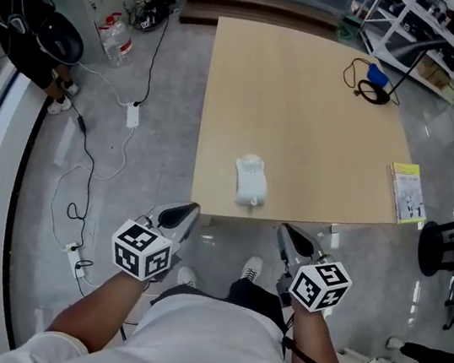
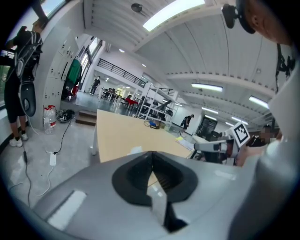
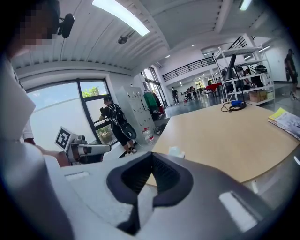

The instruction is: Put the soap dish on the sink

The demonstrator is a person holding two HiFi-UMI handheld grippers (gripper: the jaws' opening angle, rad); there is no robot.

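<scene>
Apparently the pickup is not yet starting: left gripper and right gripper are hovering shut, empty, before the table's near edge; next calls for opening over the white item there.

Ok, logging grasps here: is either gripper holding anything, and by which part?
Nothing is held. The left gripper and right gripper both have jaws shut and empty; the white item lies untouched on the table.

You hold the left gripper and right gripper with jaws together, empty, just short of the table. White soap dish sits near its front edge. Yellow booklet on right edge.
</scene>
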